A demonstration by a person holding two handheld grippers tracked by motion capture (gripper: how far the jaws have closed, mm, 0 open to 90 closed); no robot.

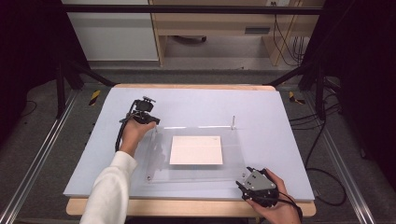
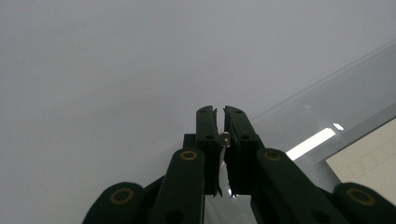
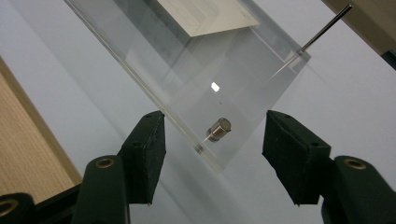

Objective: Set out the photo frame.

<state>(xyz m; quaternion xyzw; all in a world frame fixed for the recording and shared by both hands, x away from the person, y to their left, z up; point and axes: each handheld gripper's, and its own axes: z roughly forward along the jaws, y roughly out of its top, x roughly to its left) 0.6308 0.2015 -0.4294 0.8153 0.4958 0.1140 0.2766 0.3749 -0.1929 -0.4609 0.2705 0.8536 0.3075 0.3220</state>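
Observation:
A clear acrylic plate [image 1: 196, 135] lies on the pale blue mat, with a white sheet [image 1: 196, 150] under its middle. My left gripper [image 1: 151, 124] stands over the plate's far left corner, shut on a thin upright metal pin [image 2: 225, 138] whose tip shows between the jaws [image 2: 220, 111]. At the near right corner my right gripper [image 1: 250, 174] is open. Its jaws [image 3: 215, 117] stand on either side of that corner and of a short metal stud [image 3: 219, 129], touching neither. Another thin pin [image 1: 233, 121] [image 3: 324, 27] rises from the far right corner.
A small stud [image 1: 148, 177] sits in the plate's near left corner. The wooden table edge [image 1: 187, 207] runs just below the mat, close to my right hand. Black frame rails and cables border the table on both sides.

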